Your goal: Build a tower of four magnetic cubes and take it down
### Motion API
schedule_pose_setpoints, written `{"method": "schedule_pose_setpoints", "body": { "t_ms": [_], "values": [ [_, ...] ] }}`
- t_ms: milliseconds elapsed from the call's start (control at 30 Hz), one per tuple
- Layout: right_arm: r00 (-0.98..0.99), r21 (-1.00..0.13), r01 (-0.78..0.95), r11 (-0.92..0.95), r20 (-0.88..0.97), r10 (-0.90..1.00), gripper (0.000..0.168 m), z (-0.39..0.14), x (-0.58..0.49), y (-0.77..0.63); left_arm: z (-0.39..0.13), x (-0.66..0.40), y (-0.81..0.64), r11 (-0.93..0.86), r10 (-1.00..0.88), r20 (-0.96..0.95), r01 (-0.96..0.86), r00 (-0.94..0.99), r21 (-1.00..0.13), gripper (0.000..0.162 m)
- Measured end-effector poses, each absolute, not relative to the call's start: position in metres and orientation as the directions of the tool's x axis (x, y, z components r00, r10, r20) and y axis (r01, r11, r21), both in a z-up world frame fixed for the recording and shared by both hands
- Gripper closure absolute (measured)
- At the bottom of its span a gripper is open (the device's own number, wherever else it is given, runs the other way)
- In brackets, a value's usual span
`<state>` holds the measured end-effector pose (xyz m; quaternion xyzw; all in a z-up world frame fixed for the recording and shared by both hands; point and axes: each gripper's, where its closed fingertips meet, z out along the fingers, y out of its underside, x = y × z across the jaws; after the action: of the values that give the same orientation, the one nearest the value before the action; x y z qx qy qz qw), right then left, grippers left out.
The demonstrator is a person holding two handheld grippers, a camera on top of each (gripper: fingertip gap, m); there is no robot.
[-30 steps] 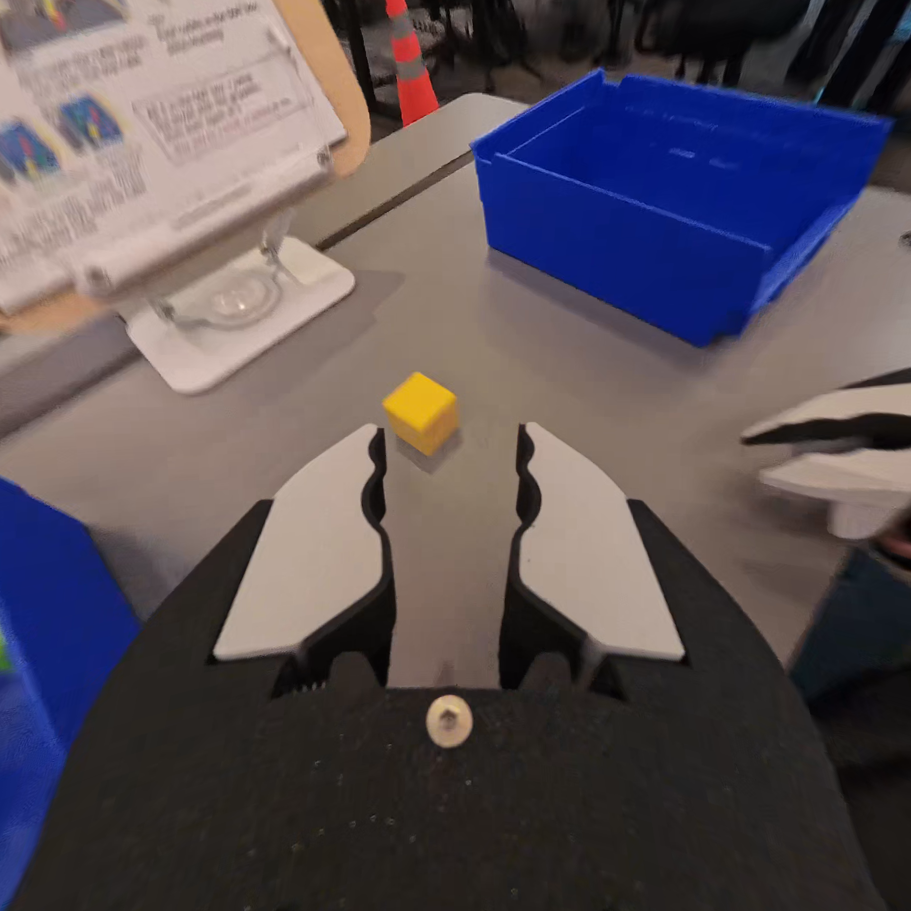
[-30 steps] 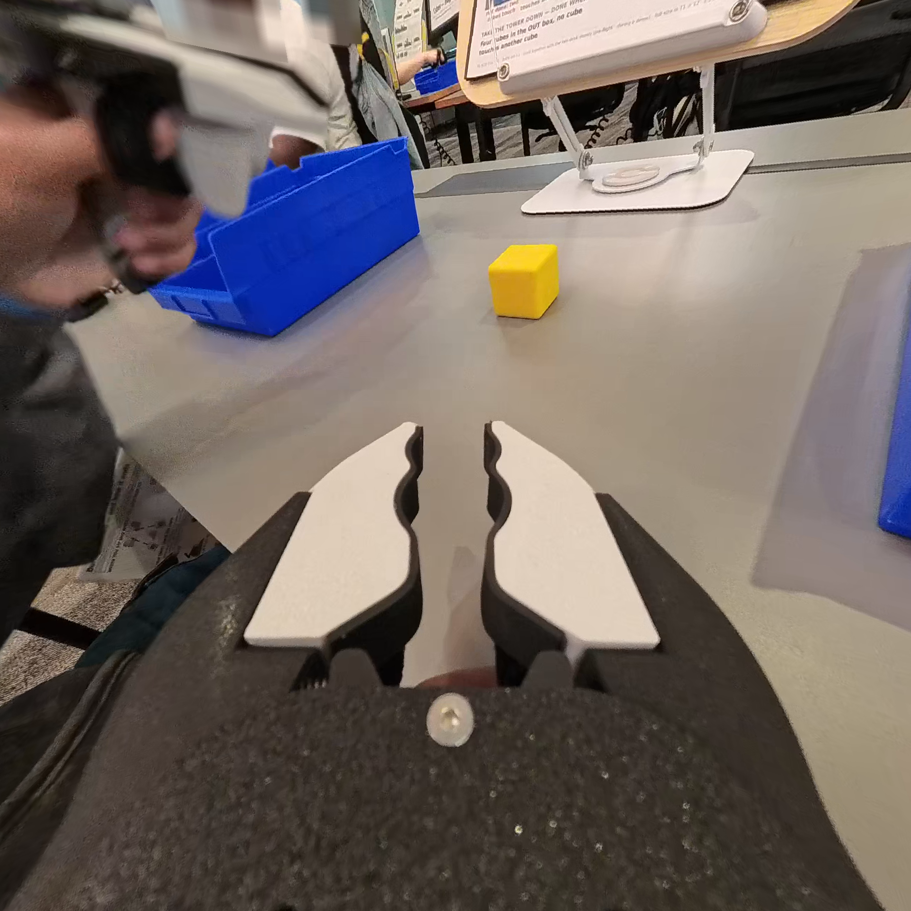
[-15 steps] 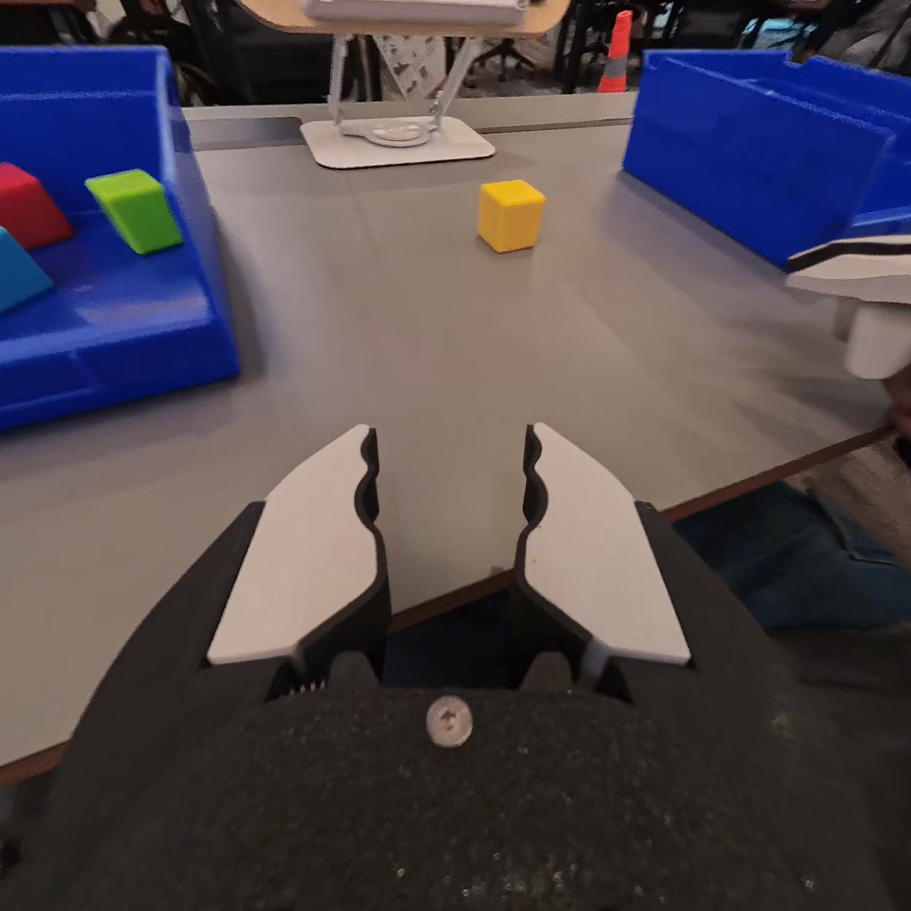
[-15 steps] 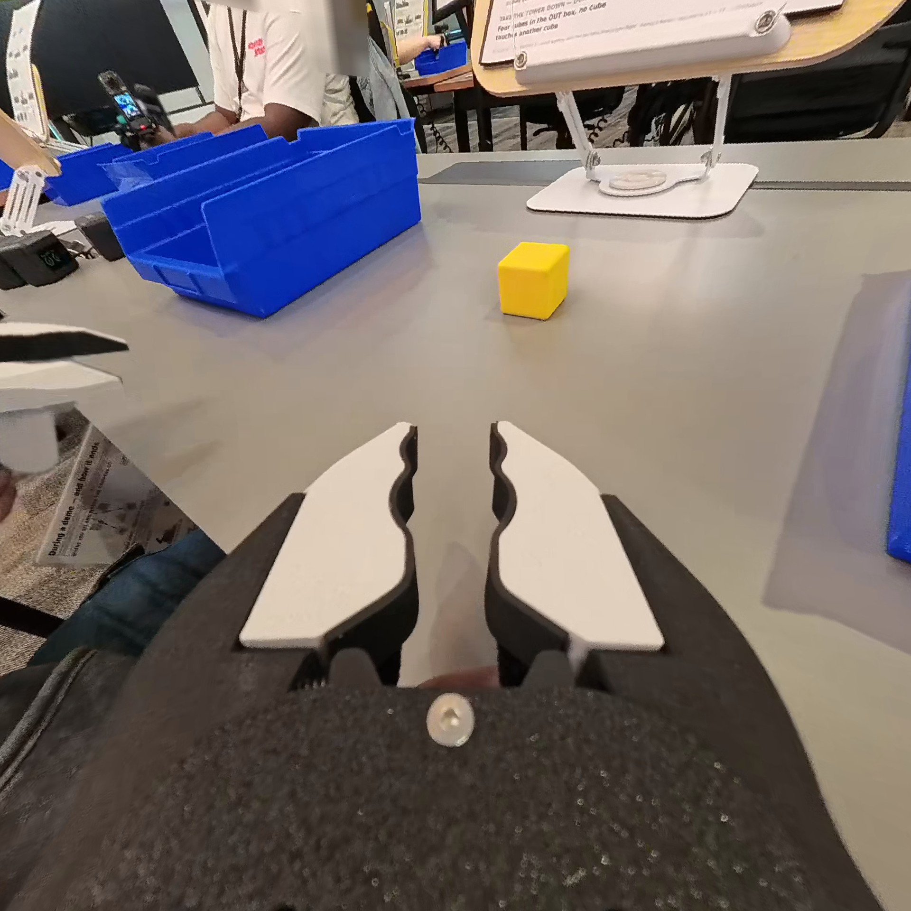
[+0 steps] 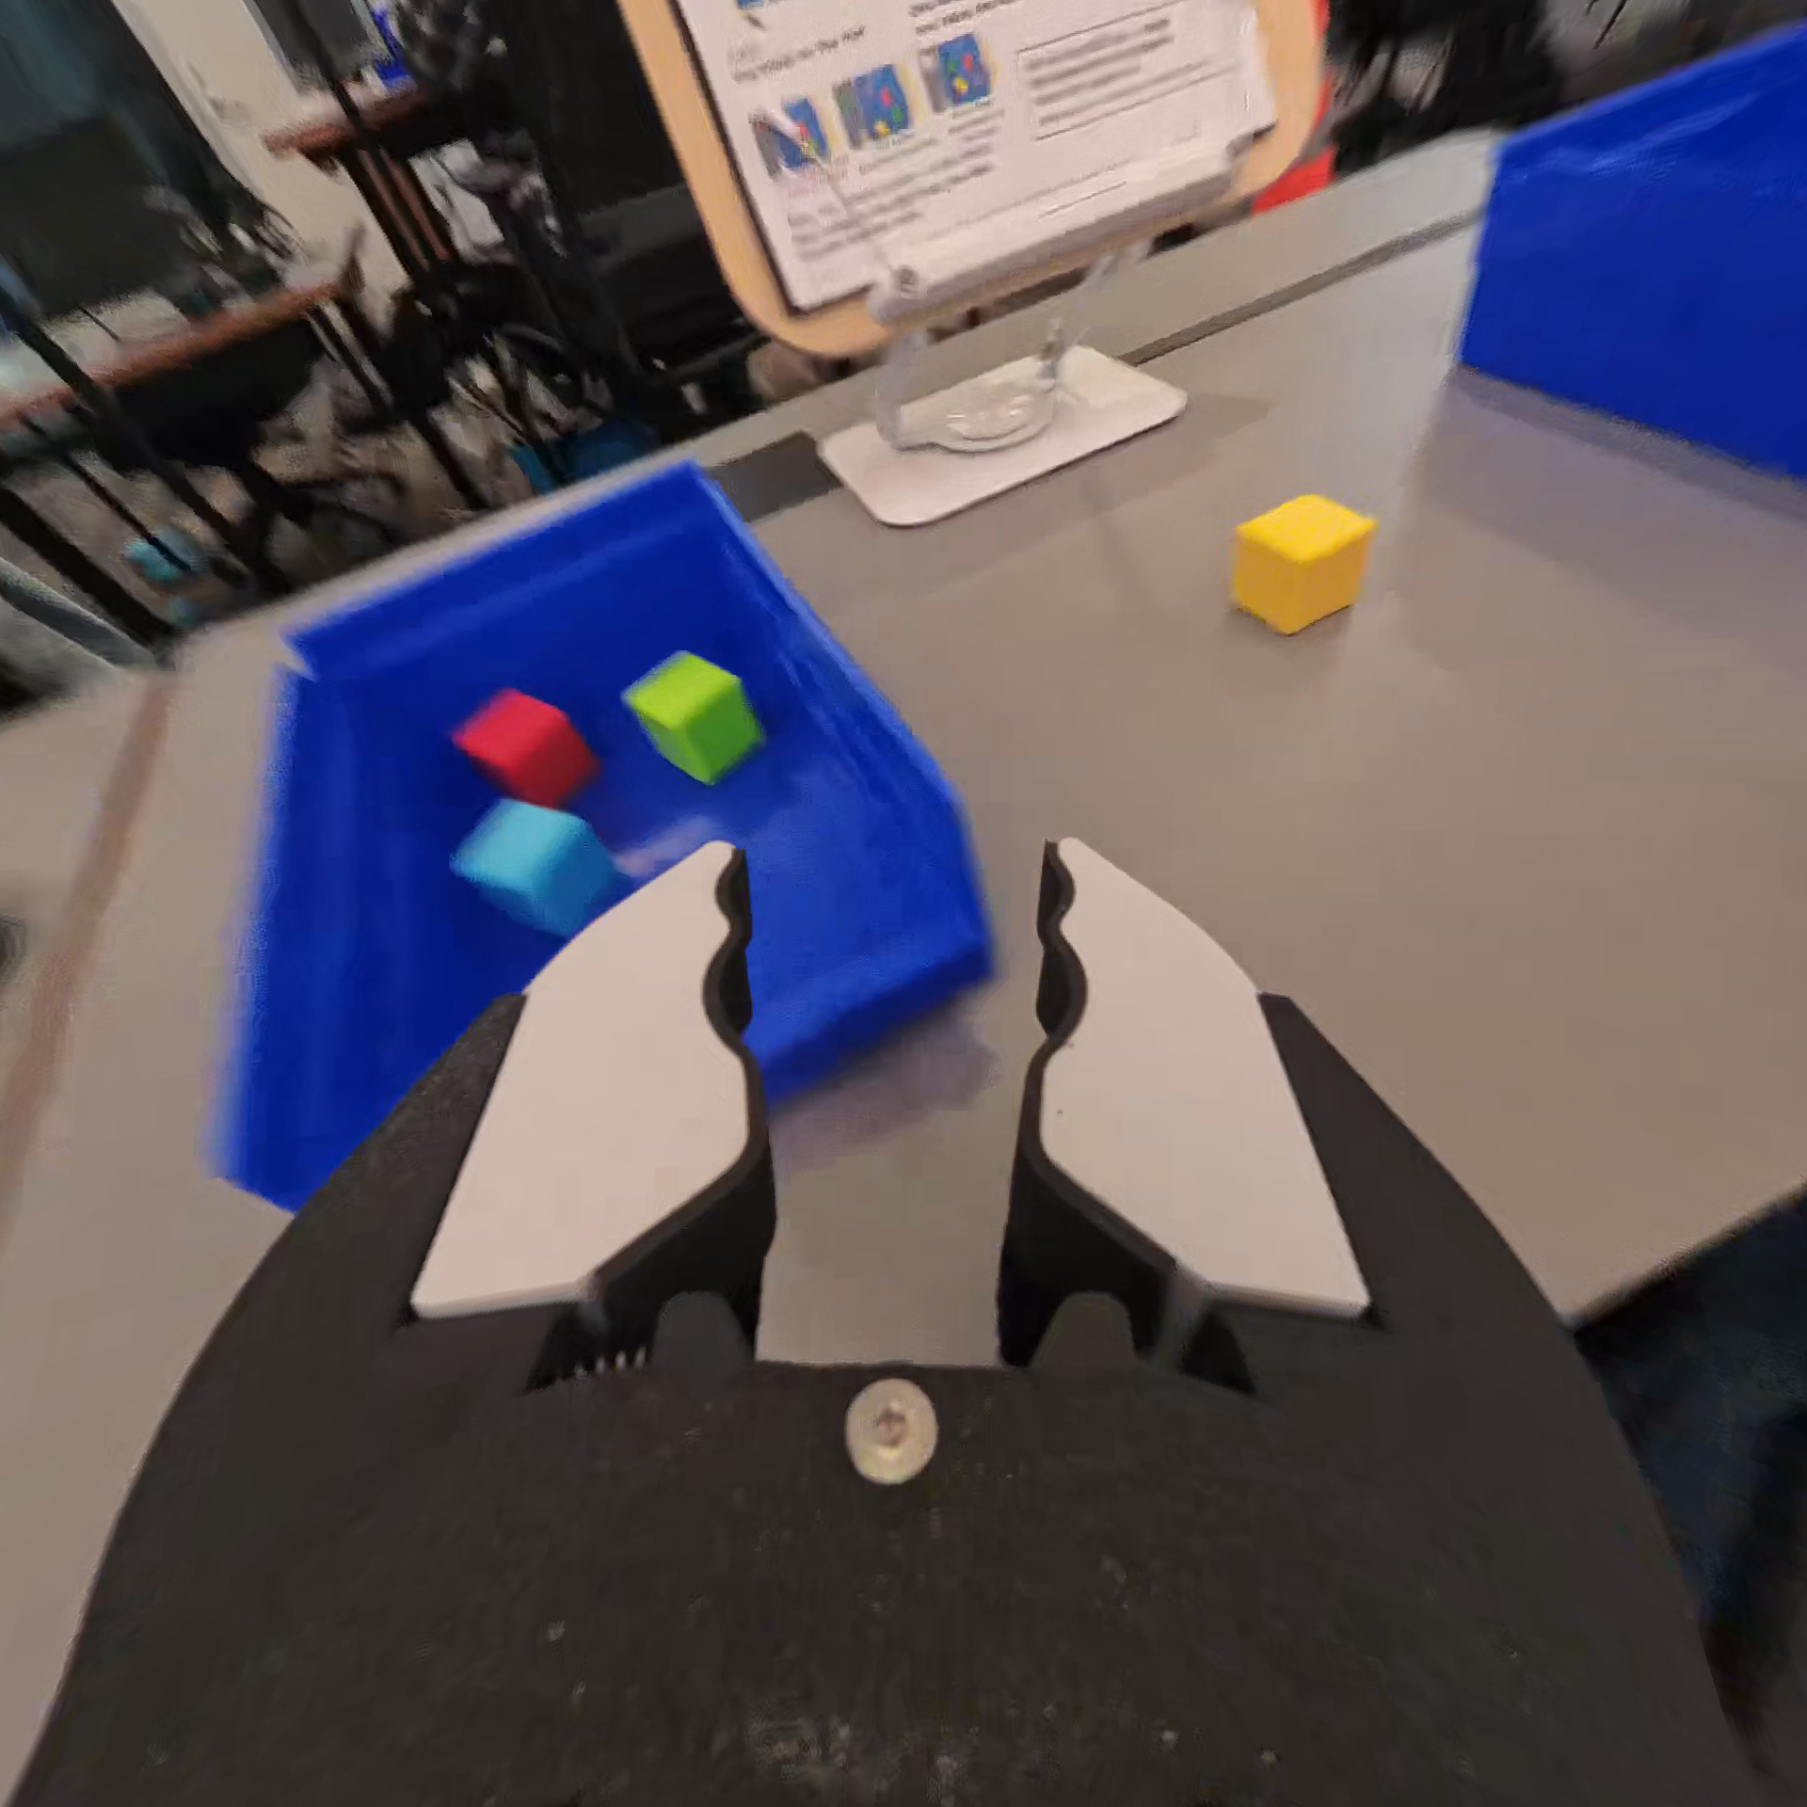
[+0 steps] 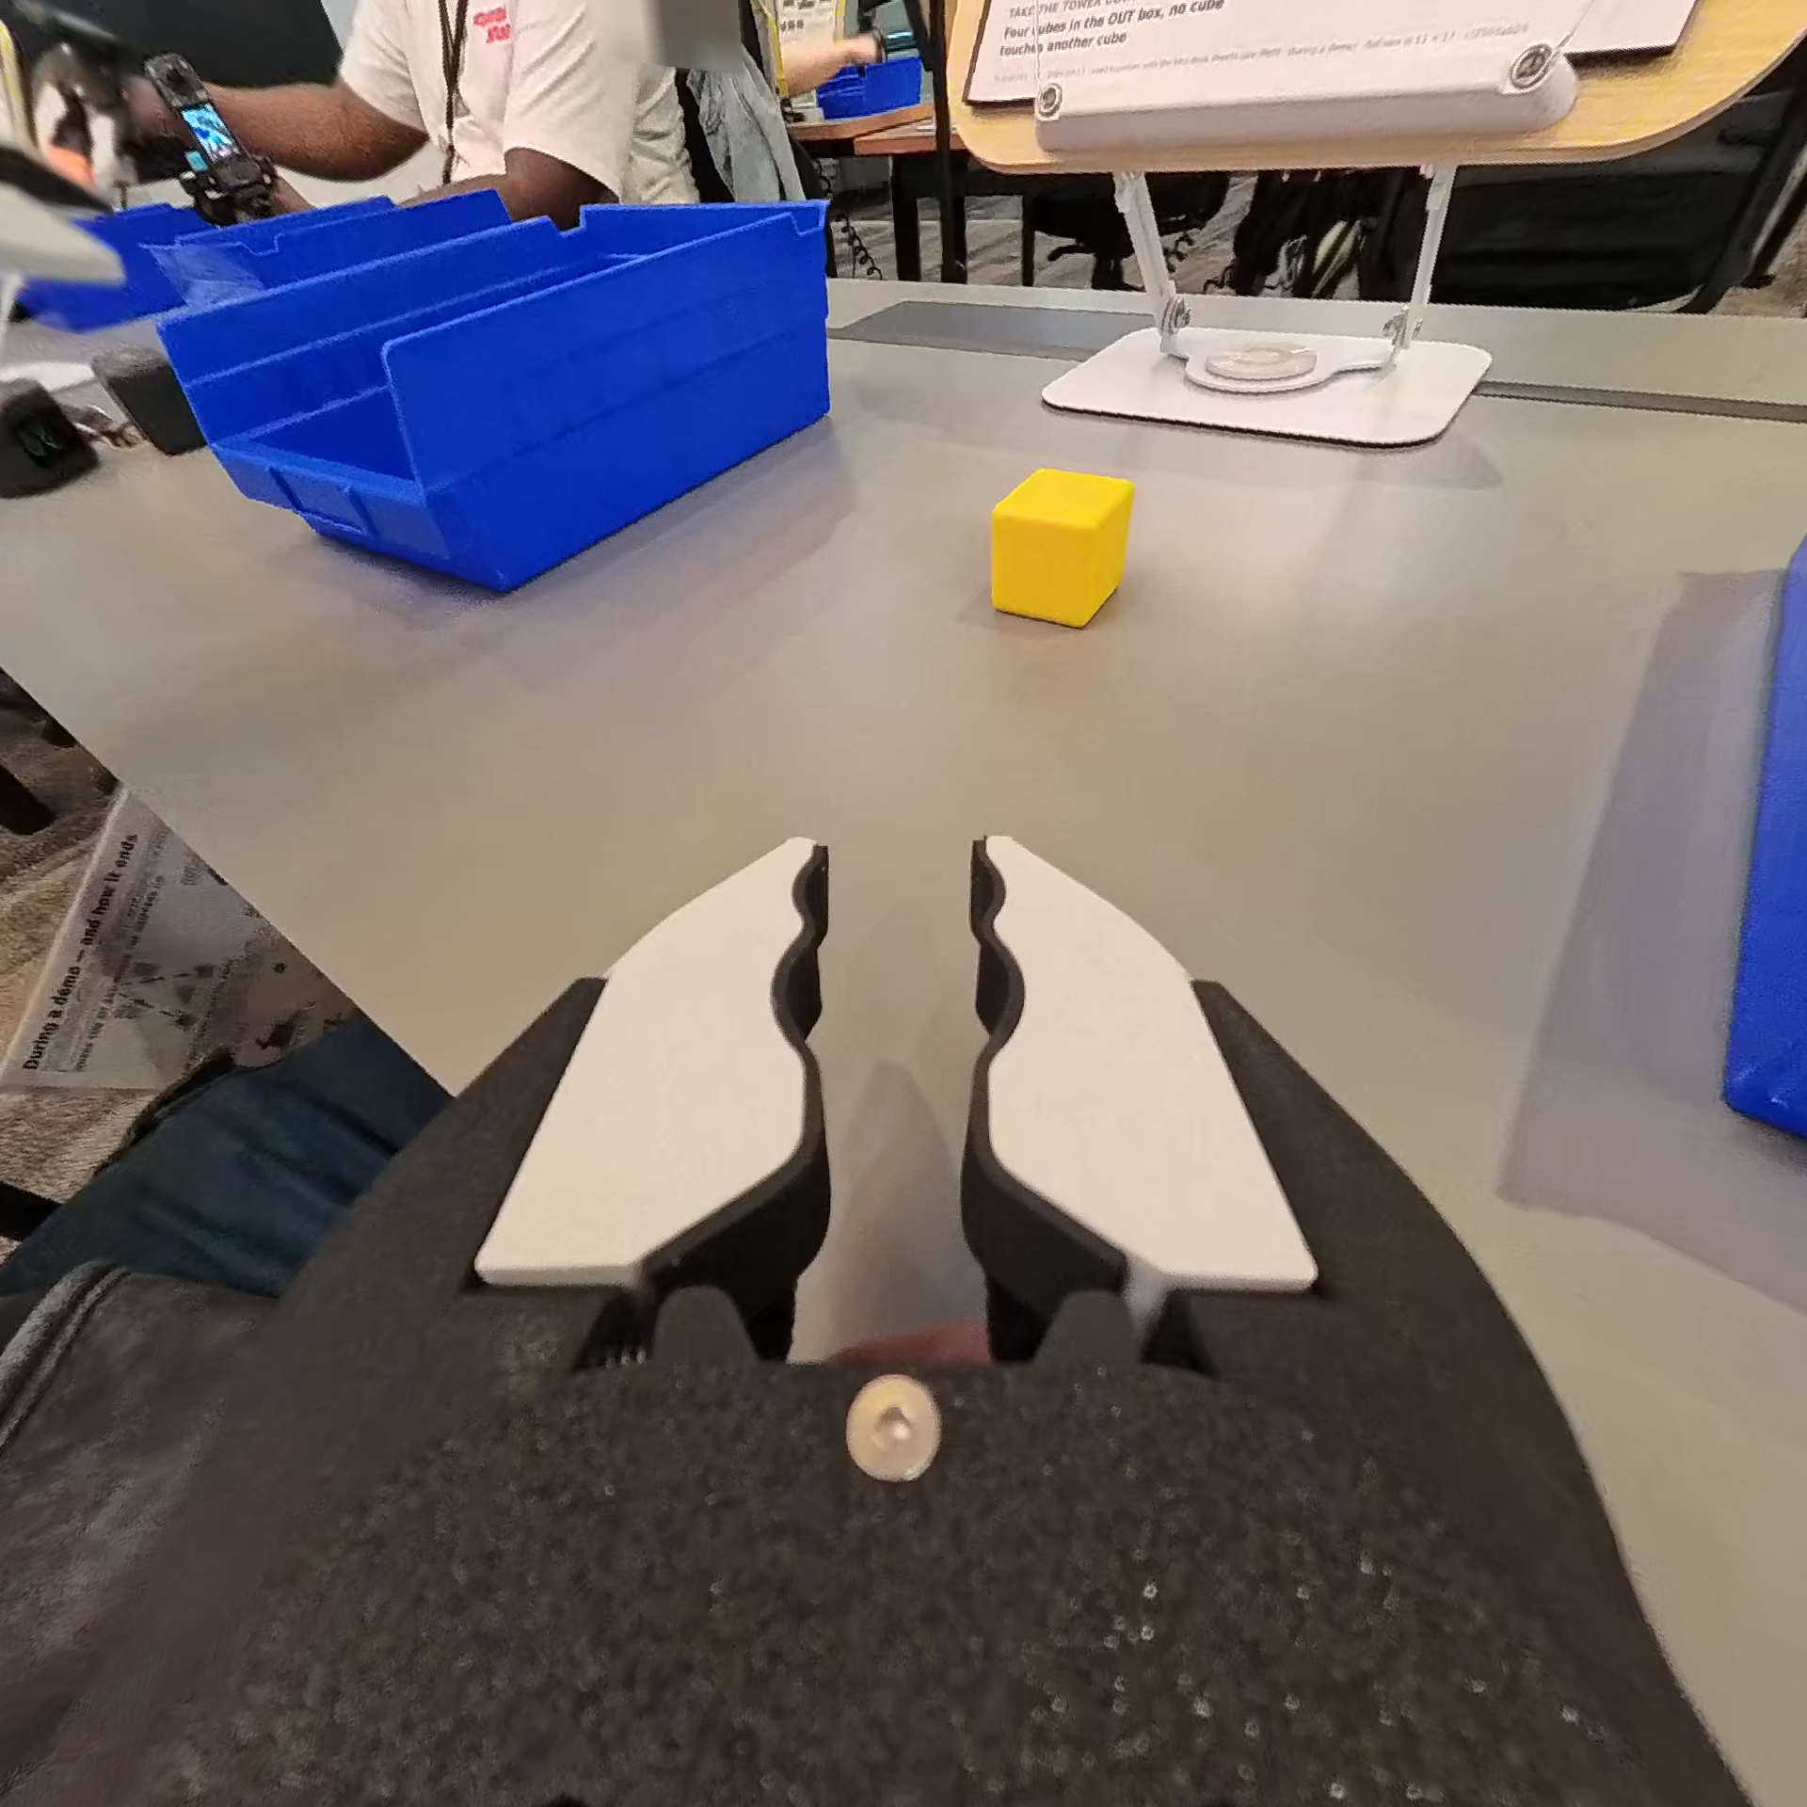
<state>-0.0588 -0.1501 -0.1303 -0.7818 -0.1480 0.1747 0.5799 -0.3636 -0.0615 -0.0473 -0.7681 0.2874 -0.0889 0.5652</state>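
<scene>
A yellow cube (image 5: pixel 1300 559) stands alone on the grey table (image 5: pixel 1271 880); it also shows in the right wrist view (image 6: pixel 1061 546). A blue bin (image 5: pixel 391 978) at the left holds a red cube (image 5: pixel 528 745), a green cube (image 5: pixel 696 714) and a light blue cube (image 5: pixel 533 862). My left gripper (image 5: pixel 890 860) is open and empty, above the bin's near right corner. My right gripper (image 6: pixel 900 851) is open a little and empty, low over the table, well short of the yellow cube.
A second blue bin (image 5: pixel 1652 293) sits at the right of the table; it shows in the right wrist view (image 6: pixel 508 391) at the left. A sign on a white stand (image 5: pixel 1007 420) is behind the yellow cube. A person (image 6: pixel 508 98) stands beyond the table.
My left gripper has swung left, from near the yellow cube to over the bin with the three cubes. My right gripper has barely moved. The yellow cube has stayed put.
</scene>
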Motion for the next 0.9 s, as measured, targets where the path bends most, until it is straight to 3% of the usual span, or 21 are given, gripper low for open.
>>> {"method": "schedule_pose_setpoints", "body": {
  "t_ms": [133, 200, 367, 600, 733, 900],
  "values": [
    [0.888, -0.956, 0.003, -0.292, -0.131, 0.440, 0.141, -0.129, -0.058, -0.147, -0.027, -0.399, 0.013, -0.214, -0.540, -0.465, -0.649, 0.701, -0.730, 0.111],
    [0.884, -0.954, -0.007, -0.301, -0.147, 0.444, 0.142, -0.129, -0.059, -0.146, -0.040, -0.398, 0.048, -0.289, -0.629, -0.426, -0.704, 0.650, -0.648, 0.102],
    [0.881, -0.952, -0.020, -0.304, -0.161, 0.445, 0.142, -0.129, -0.058, -0.145, -0.078, -0.365, 0.122, -0.246, -0.825, -0.334, -0.823, 0.455, -0.512, 0.109],
    [0.873, -0.945, -0.082, -0.316, -0.221, 0.434, 0.142, -0.129, -0.051, -0.148, -0.145, -0.366, 0.174, -0.270, -0.923, -0.207, -0.930, 0.324, -0.250, 0.102],
    [0.864, -0.938, -0.115, -0.326, -0.257, 0.434, 0.142, -0.129, -0.050, -0.149, -0.167, -0.368, 0.187, -0.293, -0.933, -0.154, -0.937, 0.324, -0.192, 0.099],
    [0.867, -0.941, -0.098, -0.325, -0.241, 0.437, 0.143, -0.130, -0.051, -0.149, -0.185, -0.364, 0.182, -0.298, -0.947, -0.073, -0.939, 0.313, -0.172, 0.110]
  ]
}}
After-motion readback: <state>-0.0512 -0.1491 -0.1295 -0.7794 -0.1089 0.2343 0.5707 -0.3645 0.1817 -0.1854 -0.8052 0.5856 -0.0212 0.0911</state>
